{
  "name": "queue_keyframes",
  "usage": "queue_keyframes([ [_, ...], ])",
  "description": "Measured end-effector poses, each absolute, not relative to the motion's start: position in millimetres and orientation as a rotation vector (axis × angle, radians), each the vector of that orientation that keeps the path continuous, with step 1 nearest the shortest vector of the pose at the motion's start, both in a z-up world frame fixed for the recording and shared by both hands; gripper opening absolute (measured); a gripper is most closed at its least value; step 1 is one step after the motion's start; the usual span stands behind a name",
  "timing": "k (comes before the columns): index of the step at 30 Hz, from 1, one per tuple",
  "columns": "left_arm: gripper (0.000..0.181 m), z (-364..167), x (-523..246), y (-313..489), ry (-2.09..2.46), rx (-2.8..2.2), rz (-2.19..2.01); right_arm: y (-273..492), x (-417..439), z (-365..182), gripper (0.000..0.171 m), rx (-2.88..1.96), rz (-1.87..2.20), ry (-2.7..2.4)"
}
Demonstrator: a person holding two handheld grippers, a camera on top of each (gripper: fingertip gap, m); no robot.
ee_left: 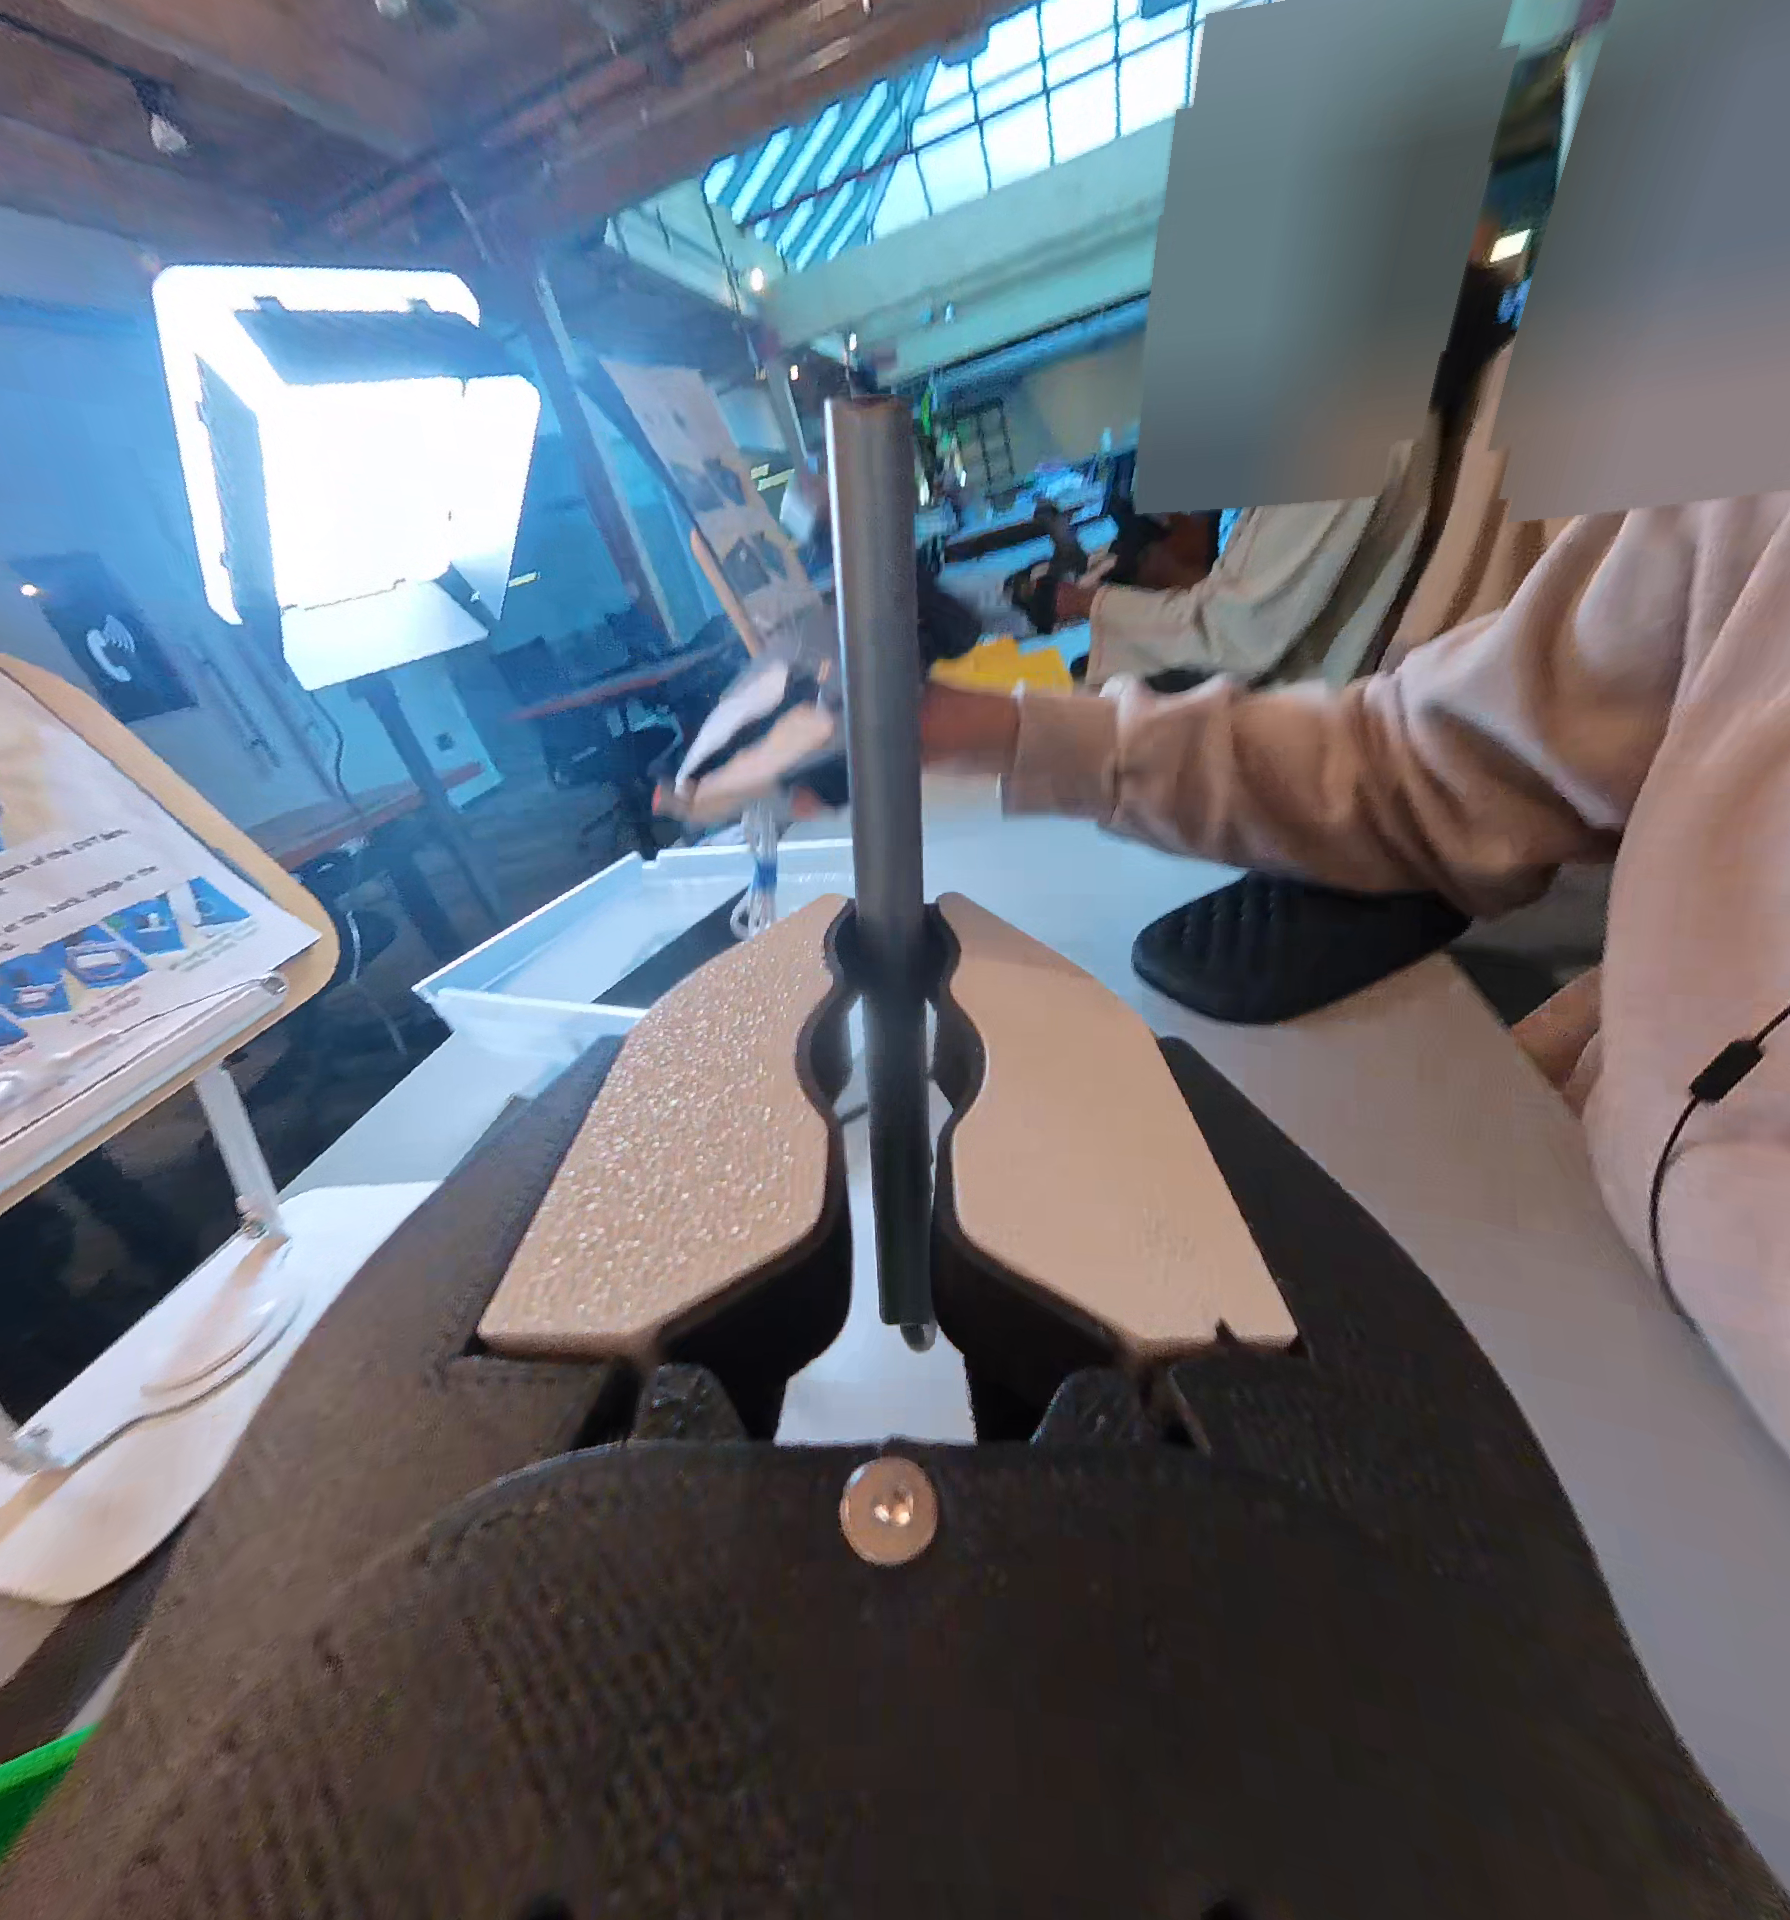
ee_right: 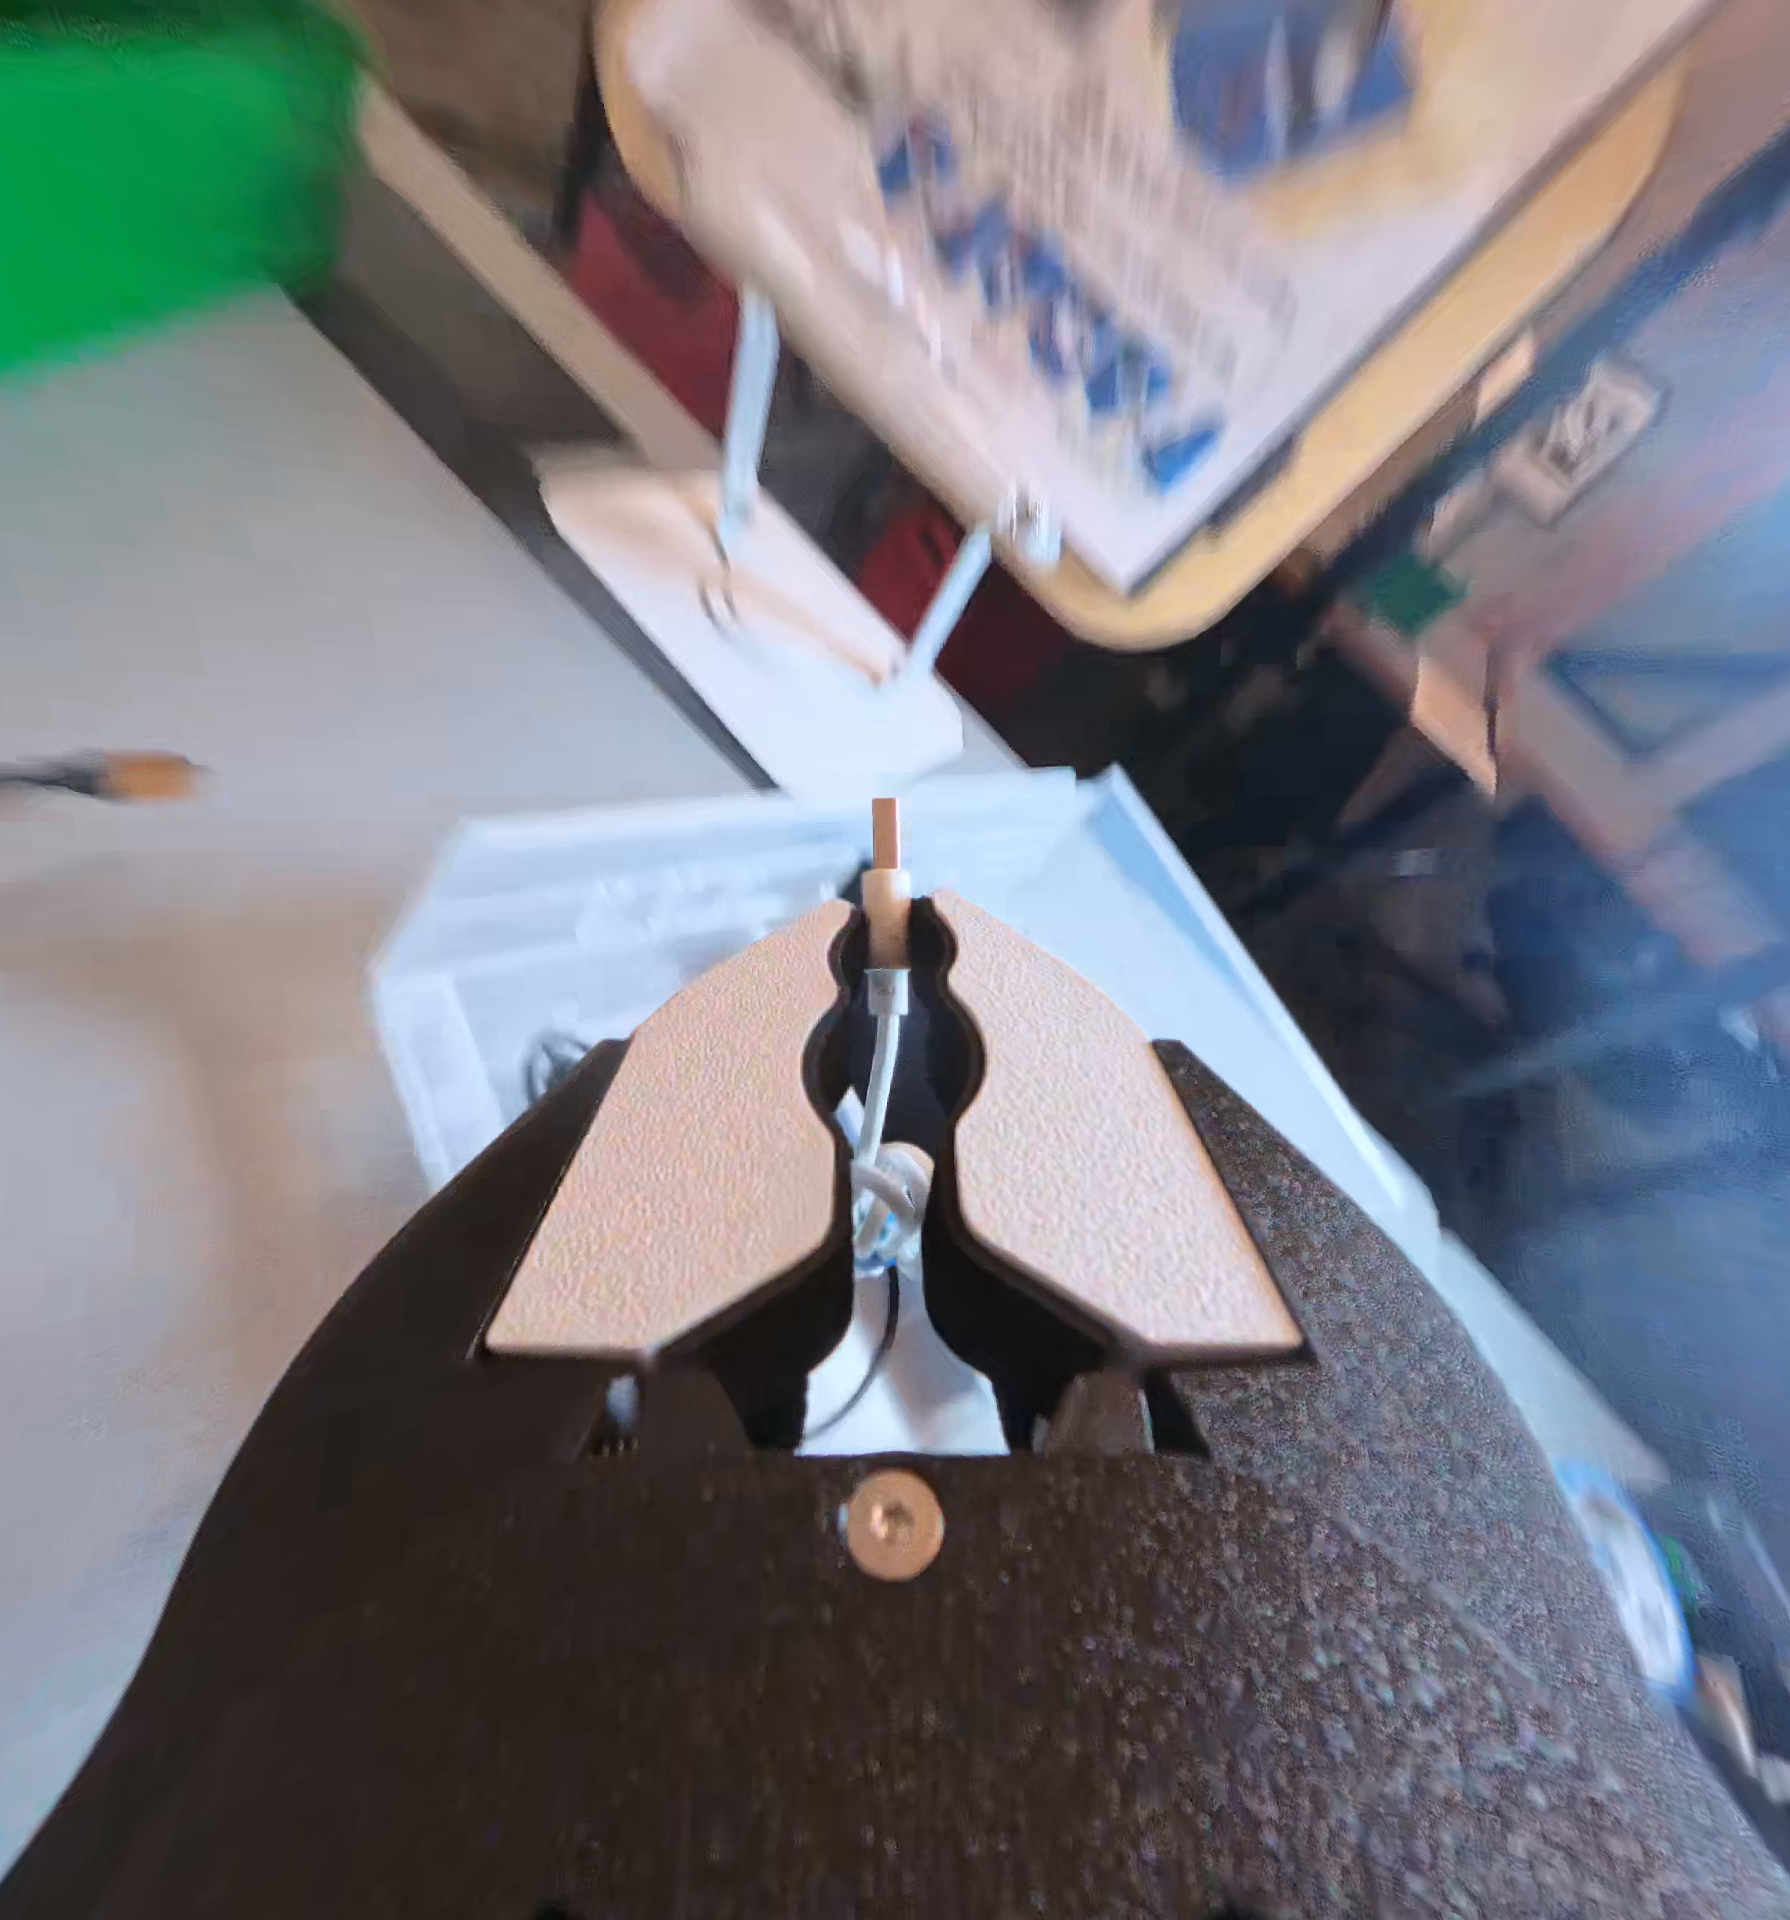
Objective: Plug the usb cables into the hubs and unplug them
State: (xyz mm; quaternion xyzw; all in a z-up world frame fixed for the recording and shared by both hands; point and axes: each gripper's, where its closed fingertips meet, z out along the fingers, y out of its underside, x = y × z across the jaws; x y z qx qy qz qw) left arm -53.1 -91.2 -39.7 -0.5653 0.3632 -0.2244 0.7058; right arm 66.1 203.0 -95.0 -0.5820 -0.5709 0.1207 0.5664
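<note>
Hub: a slim grey bar-shaped USB hub [ee_left: 873, 665] stands upright, pinched in the notch at the fingertips of the left claw [ee_left: 888, 925], its lower end running down between the fingers.
Left claw: clenched on the hub, held above the white tabletop [ee_left: 1317, 1101].
Cable: a white USB cable [ee_right: 878, 1081] lies in the gap of the right claw [ee_right: 886, 920]; its plug [ee_right: 887, 831] pokes out past the fingertips.
Right claw: clenched on the cable just behind the plug, over a white tray [ee_right: 1161, 935].
Other cable: a blurred dark plug end [ee_right: 132, 776] lies on the tabletop, well apart to the left.
Surroundings: an instruction board on a stand [ee_left: 91, 935] beside the tray; a person's sleeve [ee_left: 1390, 748] reaches across.
</note>
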Motion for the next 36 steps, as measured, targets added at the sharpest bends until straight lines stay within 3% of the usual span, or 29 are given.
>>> queue_keyframes([
  [4, 0.011, -40.6, -49.0, -91.6, 0.771, -1.228, -0.609, 223.0, 67.1, -127.7, 0.045, -1.438, 0.142, -1.301],
  [7, 0.011, -51.6, -42.8, -86.7, 0.792, -1.258, -0.625, 169.5, 45.8, -91.7, 0.041, -1.348, 0.488, -1.336],
  [11, 0.011, -65.3, -31.1, -82.1, 0.834, -1.299, -0.627, 37.6, 19.3, -64.6, 0.038, -1.151, 1.113, -1.611],
  [17, 0.011, -77.0, -14.8, -80.0, 0.871, -1.323, -0.626, -73.1, -14.3, -114.4, 0.034, -0.945, 1.097, -1.943],
  [20, 0.011, -82.2, -9.9, -80.1, 0.887, -1.336, -0.629, -79.6, -24.9, -111.0, 0.008, -0.927, 1.114, -1.888],
  [27, 0.011, -98.8, -3.9, -80.3, 0.954, -1.383, -0.612, -78.2, -16.4, -119.4, 0.006, -0.891, 1.073, -1.956],
  [30, 0.022, -113.5, -5.5, -78.5, 1.012, -1.461, -0.535, -74.4, -13.9, -117.4, 0.006, -0.905, 1.084, -1.947],
  [32, 0.011, -115.7, -6.8, -74.9, 1.024, -1.467, -0.465, -74.5, -12.2, -119.1, 0.006, -0.896, 1.054, -1.967],
  [36, 0.011, -115.6, -7.9, -77.6, 1.089, -1.462, -0.385, -75.0, -10.8, -122.1, 0.006, -0.875, 1.006, -1.991],
])
